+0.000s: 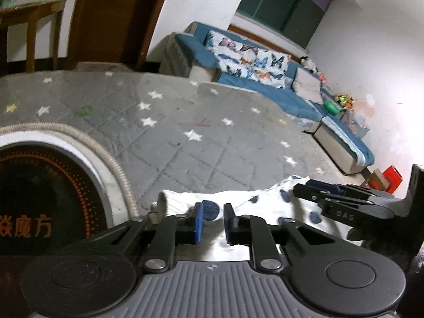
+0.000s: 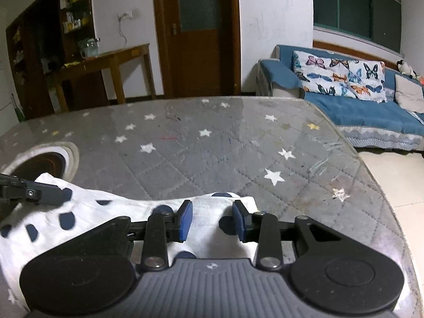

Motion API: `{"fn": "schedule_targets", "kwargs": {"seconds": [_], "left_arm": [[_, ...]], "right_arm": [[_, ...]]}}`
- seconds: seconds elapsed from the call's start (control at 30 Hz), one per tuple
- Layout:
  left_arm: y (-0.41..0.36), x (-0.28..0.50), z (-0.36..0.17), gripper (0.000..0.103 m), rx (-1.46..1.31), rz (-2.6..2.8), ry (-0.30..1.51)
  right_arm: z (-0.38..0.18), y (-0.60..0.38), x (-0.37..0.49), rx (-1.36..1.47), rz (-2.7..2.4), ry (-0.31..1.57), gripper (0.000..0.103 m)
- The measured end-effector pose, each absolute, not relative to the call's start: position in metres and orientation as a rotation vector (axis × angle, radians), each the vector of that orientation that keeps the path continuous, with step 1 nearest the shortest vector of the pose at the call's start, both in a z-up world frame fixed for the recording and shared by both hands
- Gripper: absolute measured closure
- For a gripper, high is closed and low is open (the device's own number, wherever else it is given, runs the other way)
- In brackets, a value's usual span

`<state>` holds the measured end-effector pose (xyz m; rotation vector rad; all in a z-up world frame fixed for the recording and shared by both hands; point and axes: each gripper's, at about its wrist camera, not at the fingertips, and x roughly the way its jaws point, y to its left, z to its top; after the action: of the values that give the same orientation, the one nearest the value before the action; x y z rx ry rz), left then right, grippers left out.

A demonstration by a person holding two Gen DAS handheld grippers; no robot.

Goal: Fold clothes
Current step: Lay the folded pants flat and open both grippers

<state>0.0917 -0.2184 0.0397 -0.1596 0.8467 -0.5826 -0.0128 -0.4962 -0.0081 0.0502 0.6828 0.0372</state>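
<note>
- One garment (image 2: pixel 111 212) lies on the table: white cloth with dark blue spots, soft and rumpled, stretched in a band along the near edge.
- From the right wrist view, the right gripper (image 2: pixel 212 220) sits at 6 o'clock; the garment runs from under it out toward 9 o'clock.
- The right gripper's two blue pads (image 2: pixel 185 221) stand partly apart, with the cloth's far hem lying below and between them; the pads do not press on it.
- From the left wrist view, the left gripper (image 1: pixel 213 221) is at 6 o'clock, with the garment (image 1: pixel 265 201) spreading toward 3 o'clock.
- The left gripper's jaws are narrowly parted, a slim gap between the pads; whether they pinch any cloth I cannot tell.
- Each view shows the other gripper at its edge, resting over the cloth.
- Beyond the garment, one grey quilted table cover (image 2: pixel 212 145) with white stars stretches toward 12 o'clock.
- One round black burner (image 1: pixel 39 201) with orange markings sits at 9 o'clock.
- Farthest off: one blue sofa (image 2: pixel 357 106), one butterfly-print cushion (image 2: pixel 339 78), one wooden door (image 2: pixel 196 34).
</note>
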Motion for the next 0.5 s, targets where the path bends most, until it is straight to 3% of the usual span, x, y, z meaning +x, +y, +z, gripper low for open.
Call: {"fn": "schedule_targets", "kwargs": {"seconds": [0.27,0.4,0.5], "left_arm": [[-0.210,0.081,0.045,0.090,-0.166,-0.595,0.827],[-0.207,0.062,0.056,0.089,-0.142,-0.623,0.797],[-0.208,0.042,0.059,0.089,-0.096,-0.659,0.774]], "right_arm": [[0.001,-0.489,-0.029,0.049,0.060,0.661,0.064],[0.015,-0.474,-0.060,0.035,0.106,0.629,0.050],[0.019,-0.463,-0.085,0.029,0.140,0.620,0.046]]}}
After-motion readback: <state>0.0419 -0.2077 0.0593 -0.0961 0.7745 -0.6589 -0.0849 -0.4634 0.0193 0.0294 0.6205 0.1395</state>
